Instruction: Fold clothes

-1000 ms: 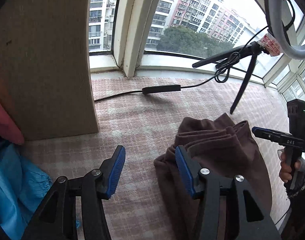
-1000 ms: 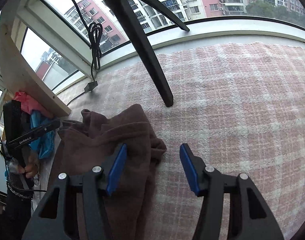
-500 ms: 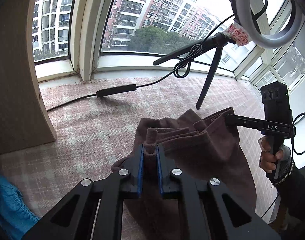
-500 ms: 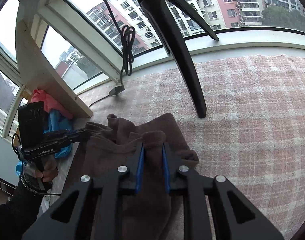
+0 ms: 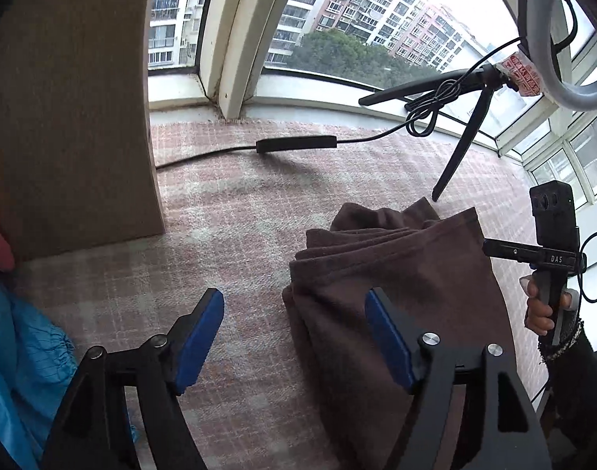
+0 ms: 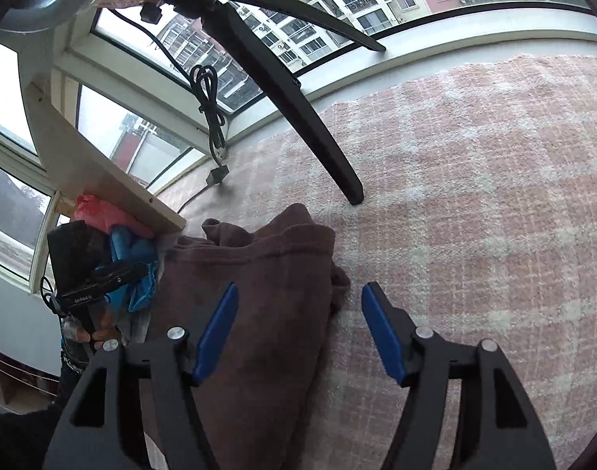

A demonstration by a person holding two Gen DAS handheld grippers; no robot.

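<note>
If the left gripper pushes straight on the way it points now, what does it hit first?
Probably the left edge of the folded brown garment lying on the pink checked blanket; the left gripper, jaws opening and holding nothing, straddles that edge. Depth is uncertain.

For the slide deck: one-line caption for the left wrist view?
Left tongs opening above the edge of a folded brown fleece garment on a pink plaid blanket, gripping nothing.

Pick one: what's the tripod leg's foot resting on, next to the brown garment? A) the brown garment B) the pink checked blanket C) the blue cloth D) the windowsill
B: in the right wrist view the tripod leg ends on the pink checked blanket, just beyond the far edge of the brown garment and not touching it.
</note>
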